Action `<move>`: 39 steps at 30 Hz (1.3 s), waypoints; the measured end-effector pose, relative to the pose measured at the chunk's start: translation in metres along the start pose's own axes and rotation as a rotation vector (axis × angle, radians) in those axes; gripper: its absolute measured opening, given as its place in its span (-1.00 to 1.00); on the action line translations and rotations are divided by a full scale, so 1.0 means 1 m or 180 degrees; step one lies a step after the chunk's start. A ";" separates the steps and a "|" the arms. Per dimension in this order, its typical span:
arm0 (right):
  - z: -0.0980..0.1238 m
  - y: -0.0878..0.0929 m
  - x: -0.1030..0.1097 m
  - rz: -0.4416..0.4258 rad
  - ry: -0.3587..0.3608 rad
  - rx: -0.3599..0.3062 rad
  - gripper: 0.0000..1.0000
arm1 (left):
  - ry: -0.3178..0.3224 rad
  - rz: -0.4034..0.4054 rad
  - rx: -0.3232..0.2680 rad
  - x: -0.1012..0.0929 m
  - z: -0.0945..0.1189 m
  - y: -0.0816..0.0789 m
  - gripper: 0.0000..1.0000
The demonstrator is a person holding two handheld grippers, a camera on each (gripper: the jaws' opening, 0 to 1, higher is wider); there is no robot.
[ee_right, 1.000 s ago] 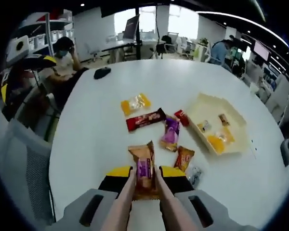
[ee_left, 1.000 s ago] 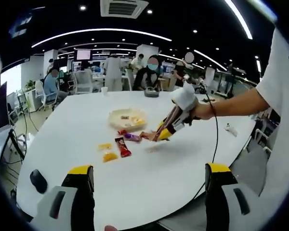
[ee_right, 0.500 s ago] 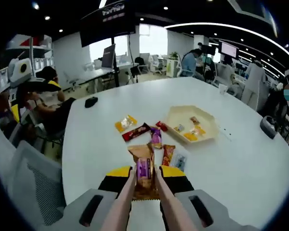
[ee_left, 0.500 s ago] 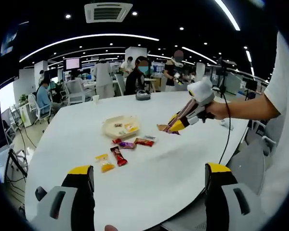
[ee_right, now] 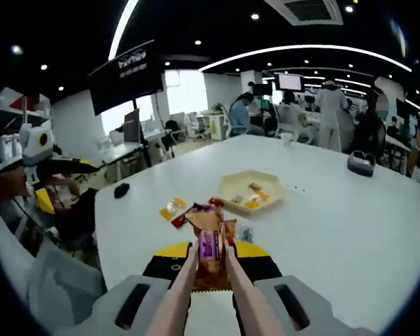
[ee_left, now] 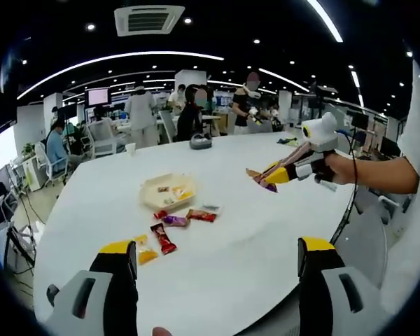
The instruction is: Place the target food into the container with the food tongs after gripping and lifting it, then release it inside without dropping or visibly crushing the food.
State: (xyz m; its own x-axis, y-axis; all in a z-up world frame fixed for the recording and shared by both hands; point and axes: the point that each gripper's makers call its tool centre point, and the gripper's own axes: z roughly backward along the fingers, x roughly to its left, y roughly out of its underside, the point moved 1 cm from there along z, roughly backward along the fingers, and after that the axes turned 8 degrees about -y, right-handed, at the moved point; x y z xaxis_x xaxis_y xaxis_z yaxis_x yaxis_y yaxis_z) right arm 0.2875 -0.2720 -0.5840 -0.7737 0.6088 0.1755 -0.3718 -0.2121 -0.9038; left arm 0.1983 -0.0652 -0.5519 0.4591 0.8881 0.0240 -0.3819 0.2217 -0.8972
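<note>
Right gripper (ee_right: 208,253) pinching snack packet (ee_right: 208,241) via tongs (ee_right: 185,280), now lifted high, farther from container (ee_right: 250,193) (carry underway, release pending). Left gripper (ee_left: 217,276) spread, idle, nearer worktop (ee_left: 266,231) edge than container.

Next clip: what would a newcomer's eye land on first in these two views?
First, the orange snack packet pinched between the right tongs, raised above the white table in the right gripper view. Beyond it sits the pale hexagonal tray with a few small pieces inside and loose wrapped snacks beside it. The left tongs stand wide open, holding nothing, at the table's near edge.
</note>
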 end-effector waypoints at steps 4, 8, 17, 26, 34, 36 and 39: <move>0.013 0.004 0.000 -0.0051 0.0043 -0.0068 -0.59 | 0.0109 0.0047 -0.0005 -0.010 -0.004 -0.002 0.91; 0.025 0.006 0.006 -0.0161 0.0068 -0.0201 -0.59 | 0.0269 0.0005 0.0047 -0.022 -0.011 -0.006 0.90; 0.037 0.014 0.009 -0.0243 0.0135 -0.0268 -0.59 | 0.0365 0.0008 0.0017 -0.026 -0.014 -0.009 0.91; 0.032 0.009 0.009 -0.0332 0.0191 -0.0458 -0.59 | 0.0442 -0.0130 0.0089 -0.016 -0.012 -0.006 0.90; 0.019 0.002 0.015 -0.0430 0.0360 -0.0475 -0.58 | 0.0513 -0.0131 0.0186 0.015 -0.007 0.009 0.90; 0.016 0.000 0.017 -0.0442 0.0384 -0.0481 -0.58 | 0.0508 -0.0104 0.0139 0.023 -0.009 0.007 0.91; 0.012 -0.007 0.019 -0.0425 0.0473 -0.0463 -0.58 | 0.0547 -0.0054 0.0101 0.031 -0.013 0.003 0.91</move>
State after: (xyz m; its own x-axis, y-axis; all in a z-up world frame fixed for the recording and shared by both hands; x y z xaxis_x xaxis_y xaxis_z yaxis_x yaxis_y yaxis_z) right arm 0.2693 -0.2681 -0.5701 -0.6346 0.7321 0.2476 -0.3797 -0.0163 -0.9250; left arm 0.2215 -0.0419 -0.5594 0.5950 0.8028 -0.0392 -0.3969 0.2510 -0.8829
